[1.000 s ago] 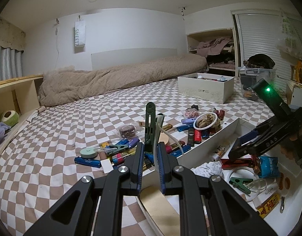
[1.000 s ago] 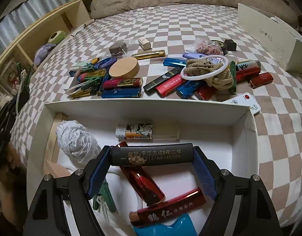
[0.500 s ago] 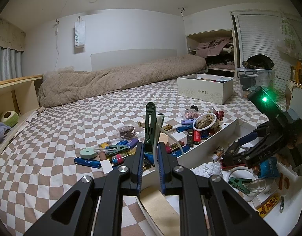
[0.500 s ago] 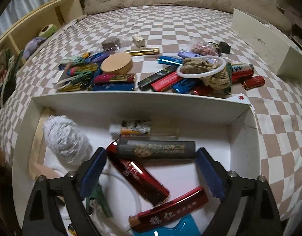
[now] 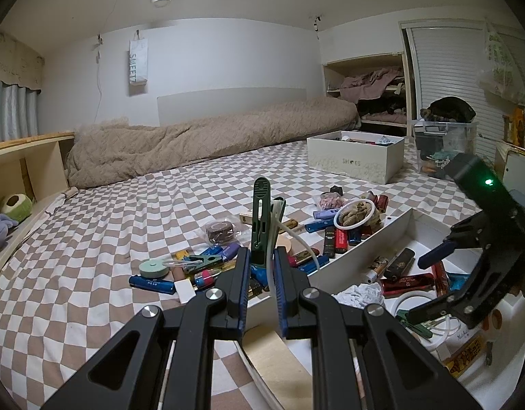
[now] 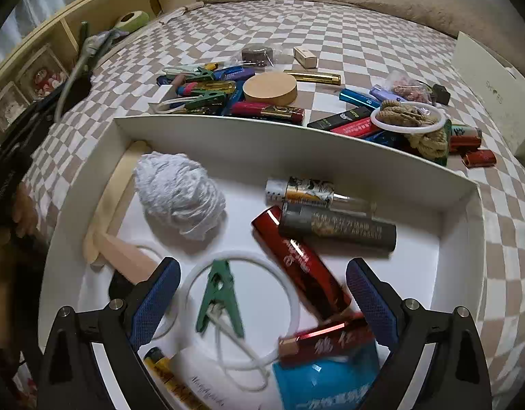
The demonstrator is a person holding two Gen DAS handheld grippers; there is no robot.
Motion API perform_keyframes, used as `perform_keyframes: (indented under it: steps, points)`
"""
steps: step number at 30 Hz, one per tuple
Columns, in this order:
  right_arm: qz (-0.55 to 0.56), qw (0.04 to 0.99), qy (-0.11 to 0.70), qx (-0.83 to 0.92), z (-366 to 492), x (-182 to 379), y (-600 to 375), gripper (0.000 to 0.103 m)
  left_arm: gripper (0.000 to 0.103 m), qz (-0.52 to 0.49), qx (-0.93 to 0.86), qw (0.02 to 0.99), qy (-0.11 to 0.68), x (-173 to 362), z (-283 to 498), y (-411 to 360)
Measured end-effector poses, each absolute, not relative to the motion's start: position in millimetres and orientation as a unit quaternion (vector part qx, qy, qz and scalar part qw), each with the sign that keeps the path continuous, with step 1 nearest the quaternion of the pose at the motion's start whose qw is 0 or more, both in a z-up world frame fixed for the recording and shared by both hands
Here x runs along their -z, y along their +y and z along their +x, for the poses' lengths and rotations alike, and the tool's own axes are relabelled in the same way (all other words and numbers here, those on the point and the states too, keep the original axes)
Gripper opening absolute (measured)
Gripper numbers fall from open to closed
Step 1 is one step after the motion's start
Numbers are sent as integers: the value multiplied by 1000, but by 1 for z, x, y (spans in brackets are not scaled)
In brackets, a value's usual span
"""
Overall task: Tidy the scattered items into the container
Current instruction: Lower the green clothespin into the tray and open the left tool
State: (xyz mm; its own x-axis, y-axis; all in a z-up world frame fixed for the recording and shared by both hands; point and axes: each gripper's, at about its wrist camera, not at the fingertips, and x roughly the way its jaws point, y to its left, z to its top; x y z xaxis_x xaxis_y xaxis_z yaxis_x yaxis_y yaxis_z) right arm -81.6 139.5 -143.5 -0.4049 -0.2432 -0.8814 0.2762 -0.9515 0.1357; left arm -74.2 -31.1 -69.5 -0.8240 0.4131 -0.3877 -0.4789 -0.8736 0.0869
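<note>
My left gripper (image 5: 261,266) is shut on an upright green clothes peg (image 5: 261,212) with a white cord hanging from it, above the box's near corner. My right gripper (image 6: 262,270) hangs open over the white container (image 6: 262,133), nothing between its fingers. A dark grey lighter (image 6: 337,229) lies in the container across a red lighter (image 6: 296,256), beside a white cloth ball (image 6: 180,194), a green peg (image 6: 221,294) inside a white ring, and a blue packet (image 6: 327,379). Beyond the far wall, several lighters, a wooden disc (image 6: 270,88) and a rope coil (image 6: 409,119) lie scattered on the checked bedspread.
A white shoe box (image 5: 356,160) stands on the bed at the back right. A beige quilt (image 5: 211,140) runs along the far wall. Wooden shelving (image 5: 23,157) lines the left edge. The right gripper (image 5: 467,273) shows in the left wrist view, over the container.
The right gripper opened and let go of the dark grey lighter, which now lies in the container. It then drew back a little and rolled. The left gripper has kept still.
</note>
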Motion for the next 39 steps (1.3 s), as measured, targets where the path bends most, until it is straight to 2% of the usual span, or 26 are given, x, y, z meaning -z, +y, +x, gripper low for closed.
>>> perform_keyframes:
  steps: [14, 27, 39]
  points:
    - [532, 260, 42, 805, -75, 144, 101, 98, 14, -187, -949, 239, 85, 71, -77, -30]
    - [496, 211, -20, 842, -49, 115, 147, 98, 14, -224, -935, 275, 11, 65, -61, -22]
    - [488, 193, -59, 849, -25, 115, 178, 98, 14, -309, -907, 283, 44, 79, -33, 13]
